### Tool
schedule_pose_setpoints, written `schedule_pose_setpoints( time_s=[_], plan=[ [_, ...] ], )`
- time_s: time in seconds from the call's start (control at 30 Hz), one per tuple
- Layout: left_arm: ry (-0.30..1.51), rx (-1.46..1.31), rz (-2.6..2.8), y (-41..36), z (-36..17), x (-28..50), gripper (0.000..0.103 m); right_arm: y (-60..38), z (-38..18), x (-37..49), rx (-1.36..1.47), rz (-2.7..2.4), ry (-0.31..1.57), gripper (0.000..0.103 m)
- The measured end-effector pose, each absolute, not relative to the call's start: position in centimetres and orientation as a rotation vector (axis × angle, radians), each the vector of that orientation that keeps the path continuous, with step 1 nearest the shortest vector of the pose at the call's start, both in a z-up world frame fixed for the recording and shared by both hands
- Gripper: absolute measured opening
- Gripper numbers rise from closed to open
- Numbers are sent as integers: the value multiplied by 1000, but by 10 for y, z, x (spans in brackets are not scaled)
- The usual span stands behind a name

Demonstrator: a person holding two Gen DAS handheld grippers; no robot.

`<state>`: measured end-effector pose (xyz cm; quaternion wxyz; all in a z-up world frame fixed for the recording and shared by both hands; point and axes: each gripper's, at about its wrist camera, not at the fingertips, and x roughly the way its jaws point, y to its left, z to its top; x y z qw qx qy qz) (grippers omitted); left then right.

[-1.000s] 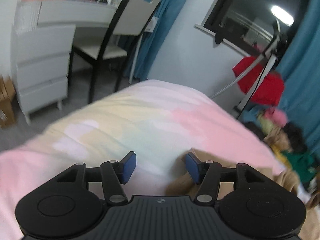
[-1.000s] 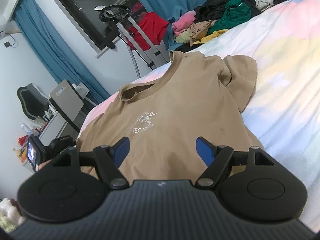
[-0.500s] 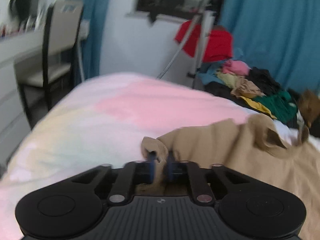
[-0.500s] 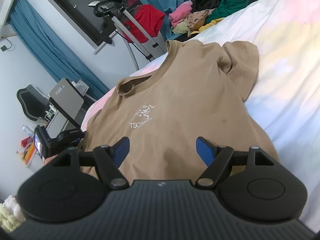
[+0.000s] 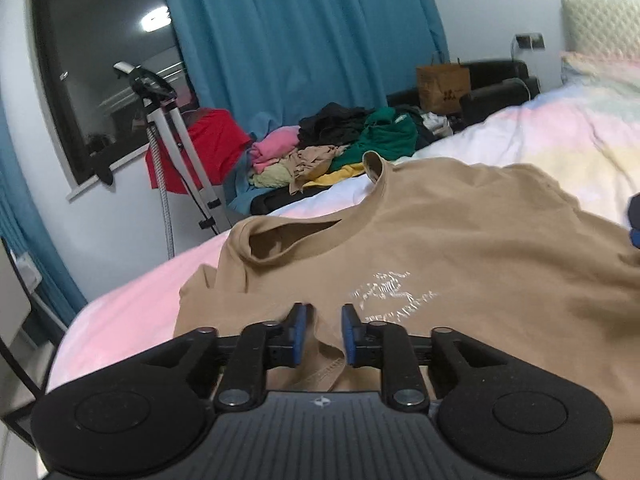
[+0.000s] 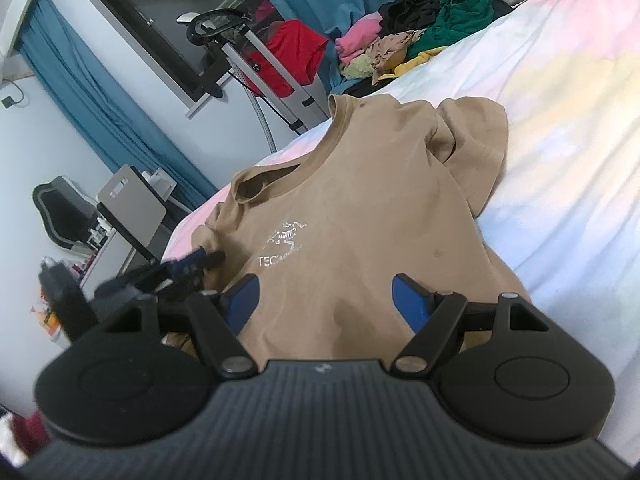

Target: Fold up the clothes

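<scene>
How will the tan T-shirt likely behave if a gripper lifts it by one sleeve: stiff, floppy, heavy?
Probably floppy: the T-shirt drapes over the bed with soft creases, and its far sleeve lies bunched. Likely light, since it looks like thin knit. The sleeve fabric between the left gripper pads is already crumpled, so the rest should sag and trail.

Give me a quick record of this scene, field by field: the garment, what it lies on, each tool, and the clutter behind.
garment: tan T-shirt, front up, white logo
surface: pastel bedspread
left tool: fingers narrowly apart around the folded-in sleeve
right tool: open, over the shirt's lower part
background: heap of clothes beside the bed, blue curtain
</scene>
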<state>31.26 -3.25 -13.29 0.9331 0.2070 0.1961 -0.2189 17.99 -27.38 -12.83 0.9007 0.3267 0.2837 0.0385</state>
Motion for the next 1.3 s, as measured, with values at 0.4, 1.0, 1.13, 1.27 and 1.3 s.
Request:
schedule_pose_setpoints(
  time_s=[0.4, 1.0, 1.13, 1.27, 1.3],
  plan=[
    [543, 30, -206, 54, -129, 353, 59, -278, -128, 179, 709, 89, 585, 76],
    [615, -89, -32, 112, -94, 430, 7, -275, -133, 181, 710, 90, 612, 76],
    [602, -24, 121, 137, -80, 442, 7, -273, -134, 183, 699, 90, 620, 76],
    [635, -37, 322, 164, -85, 441, 8, -274, -135, 183, 698, 85, 620, 76],
    [638, -69, 322, 175, -88, 437, 9, -274, -135, 184, 698, 83, 620, 76]
  ],
)
